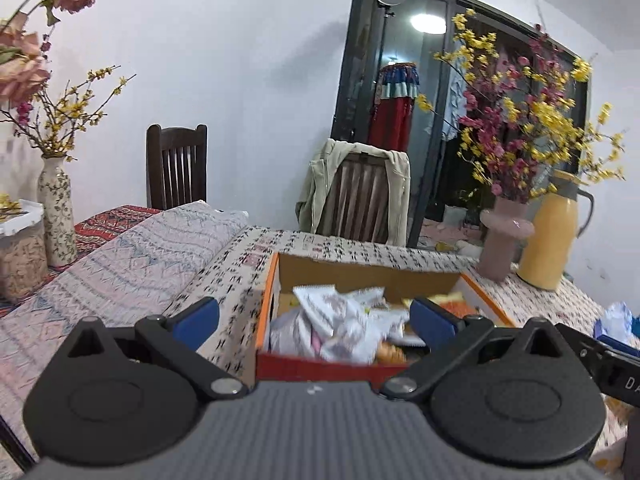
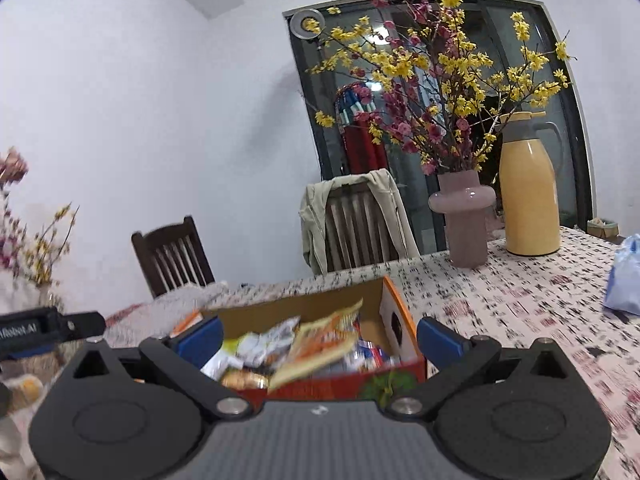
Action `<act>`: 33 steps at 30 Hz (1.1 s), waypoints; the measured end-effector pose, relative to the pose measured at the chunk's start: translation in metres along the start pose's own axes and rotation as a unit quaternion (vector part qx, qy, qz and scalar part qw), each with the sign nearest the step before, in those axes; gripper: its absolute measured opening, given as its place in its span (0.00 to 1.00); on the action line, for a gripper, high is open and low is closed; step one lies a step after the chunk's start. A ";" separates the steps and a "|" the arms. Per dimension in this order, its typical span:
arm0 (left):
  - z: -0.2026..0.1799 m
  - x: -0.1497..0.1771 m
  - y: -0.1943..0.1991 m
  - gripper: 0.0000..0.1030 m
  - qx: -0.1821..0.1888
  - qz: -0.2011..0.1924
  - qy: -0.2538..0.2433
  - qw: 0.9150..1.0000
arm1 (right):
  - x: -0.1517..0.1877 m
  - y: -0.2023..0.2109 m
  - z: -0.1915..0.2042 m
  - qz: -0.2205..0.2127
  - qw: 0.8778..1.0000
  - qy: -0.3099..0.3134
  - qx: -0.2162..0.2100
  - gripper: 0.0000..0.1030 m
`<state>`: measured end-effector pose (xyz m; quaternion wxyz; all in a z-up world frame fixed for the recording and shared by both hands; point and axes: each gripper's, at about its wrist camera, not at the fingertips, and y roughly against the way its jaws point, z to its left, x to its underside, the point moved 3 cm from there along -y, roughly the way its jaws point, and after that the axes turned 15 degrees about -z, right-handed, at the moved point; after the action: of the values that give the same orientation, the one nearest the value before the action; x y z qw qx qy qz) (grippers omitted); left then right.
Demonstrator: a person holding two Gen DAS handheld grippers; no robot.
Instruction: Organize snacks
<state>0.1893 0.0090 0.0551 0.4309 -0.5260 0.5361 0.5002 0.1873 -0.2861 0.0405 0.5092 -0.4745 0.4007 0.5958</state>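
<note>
Both hand-held grippers, left (image 1: pixel 314 316) and right (image 2: pixel 320 338), spread wide, empty. Snack packets (image 1: pixel 340 320) piled in cardboard box (image 2: pixel 400 320) at 12 o'clock, likely for containment.

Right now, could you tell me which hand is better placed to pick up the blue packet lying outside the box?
Probably the right. Its gripper is open and empty, and the blue packet lies on the table on its side. The left gripper, also open, faces the box, with the packet at its far right edge.
</note>
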 end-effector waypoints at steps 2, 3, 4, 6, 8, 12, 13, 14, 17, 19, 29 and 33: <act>0.002 0.005 0.015 1.00 0.009 0.004 -0.008 1.000 | 0.005 0.016 0.002 0.009 1.000 0.006 -0.004 1.00; 0.003 0.007 0.021 1.00 0.012 0.006 -0.012 1.000 | 0.008 0.023 0.004 0.013 1.000 0.008 -0.005 1.00; 0.004 0.011 0.028 1.00 0.014 0.009 -0.015 1.000 | 0.011 0.030 0.005 0.018 1.000 0.010 -0.007 1.00; 0.009 0.017 0.040 1.00 0.013 0.014 -0.018 1.000 | 0.015 0.042 0.009 0.025 0.999 0.017 -0.010 1.00; 0.013 0.023 0.050 1.00 0.012 0.022 -0.019 0.999 | 0.019 0.051 0.012 0.031 0.999 0.024 -0.012 1.00; 0.023 0.035 0.065 1.00 0.009 0.036 -0.022 0.999 | 0.026 0.067 0.016 0.044 0.998 0.030 -0.015 1.00; 0.025 0.038 0.068 1.00 0.009 0.039 -0.022 0.999 | 0.028 0.071 0.017 0.047 0.998 0.032 -0.015 1.00; 0.027 0.040 0.070 1.00 0.009 0.042 -0.022 0.999 | 0.030 0.073 0.018 0.051 0.998 0.033 -0.015 1.00; 0.031 0.046 0.077 1.00 0.006 0.048 -0.024 0.999 | 0.035 0.076 0.020 0.063 0.997 0.033 -0.016 1.00; 0.034 0.049 0.081 1.00 0.006 0.051 -0.023 0.998 | 0.039 0.079 0.021 0.069 0.997 0.034 -0.017 1.00; 0.041 0.056 0.084 1.00 0.002 0.061 -0.016 0.998 | 0.045 0.083 0.023 0.083 0.996 0.037 -0.018 1.00; 0.041 0.056 0.085 1.00 0.001 0.062 -0.015 0.998 | 0.045 0.082 0.023 0.084 0.996 0.037 -0.018 1.00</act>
<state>0.0983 0.0375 0.0012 0.4075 -0.4839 0.5614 0.5335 0.1012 -0.2672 0.0016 0.4340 -0.4698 0.4468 0.6256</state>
